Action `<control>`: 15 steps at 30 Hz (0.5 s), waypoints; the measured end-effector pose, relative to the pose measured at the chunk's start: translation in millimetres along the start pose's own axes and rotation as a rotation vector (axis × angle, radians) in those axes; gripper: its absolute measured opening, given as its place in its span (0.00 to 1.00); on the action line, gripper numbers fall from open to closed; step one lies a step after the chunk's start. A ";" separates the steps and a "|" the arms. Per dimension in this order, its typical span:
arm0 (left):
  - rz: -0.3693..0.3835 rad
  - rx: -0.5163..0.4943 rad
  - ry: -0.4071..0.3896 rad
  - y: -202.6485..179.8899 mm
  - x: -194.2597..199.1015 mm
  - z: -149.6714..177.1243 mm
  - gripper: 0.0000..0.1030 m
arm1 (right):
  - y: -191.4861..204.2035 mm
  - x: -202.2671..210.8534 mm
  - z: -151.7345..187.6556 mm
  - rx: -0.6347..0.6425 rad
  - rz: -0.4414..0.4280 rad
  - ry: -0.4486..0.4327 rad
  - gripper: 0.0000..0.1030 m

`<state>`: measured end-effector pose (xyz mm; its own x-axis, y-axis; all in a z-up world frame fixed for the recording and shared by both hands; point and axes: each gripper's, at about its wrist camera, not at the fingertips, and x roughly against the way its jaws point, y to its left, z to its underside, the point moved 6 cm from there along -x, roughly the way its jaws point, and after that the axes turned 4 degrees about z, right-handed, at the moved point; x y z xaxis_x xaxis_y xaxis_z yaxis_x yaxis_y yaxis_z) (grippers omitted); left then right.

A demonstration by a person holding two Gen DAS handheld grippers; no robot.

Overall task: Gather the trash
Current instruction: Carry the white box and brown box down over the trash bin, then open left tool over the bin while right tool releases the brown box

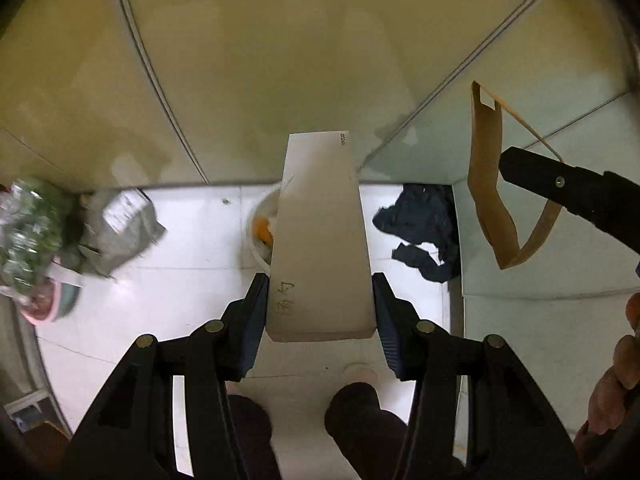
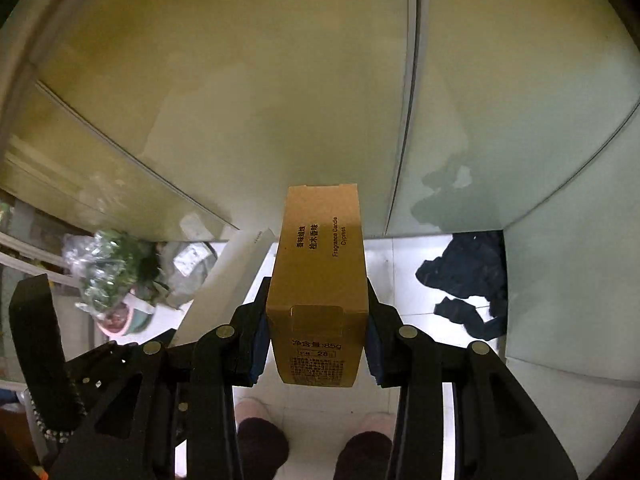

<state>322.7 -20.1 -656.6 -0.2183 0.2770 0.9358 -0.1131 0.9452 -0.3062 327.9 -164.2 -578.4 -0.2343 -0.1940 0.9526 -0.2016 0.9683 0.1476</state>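
I have a white box (image 1: pixel 320 240) pinched in my left gripper (image 1: pixel 320 312) and a brown box (image 2: pixel 318 292) in my right gripper (image 2: pixel 318 344), neither yet dropped in the bin (image 1: pixel 262 228) below.

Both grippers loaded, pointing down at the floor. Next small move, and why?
Probably ease the left gripper down over the white bucket and release. It is shut on the white box, which already hangs over the bucket, whose inside shows orange scraps. The right gripper, shut on the brown candle box, could follow.
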 end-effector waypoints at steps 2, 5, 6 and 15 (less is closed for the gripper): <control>-0.005 -0.006 0.013 10.2 -29.5 1.6 0.48 | -3.1 -22.3 5.9 -0.004 0.005 0.014 0.35; -0.017 -0.015 0.029 21.2 -69.8 -2.2 0.48 | -9.5 -53.3 12.6 -0.020 -0.001 0.040 0.35; -0.015 -0.014 0.037 23.5 -81.2 -3.8 0.48 | -11.1 -64.7 14.4 -0.020 -0.008 0.051 0.35; 0.006 -0.016 0.022 44.8 -137.2 -26.8 0.48 | 1.0 -121.2 13.2 0.048 -0.069 0.097 0.35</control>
<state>373.6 -11.0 -794.0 -0.1972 0.2862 0.9377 -0.0959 0.9462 -0.3090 343.5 -141.8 -697.3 -0.1254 -0.2411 0.9624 -0.2599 0.9441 0.2027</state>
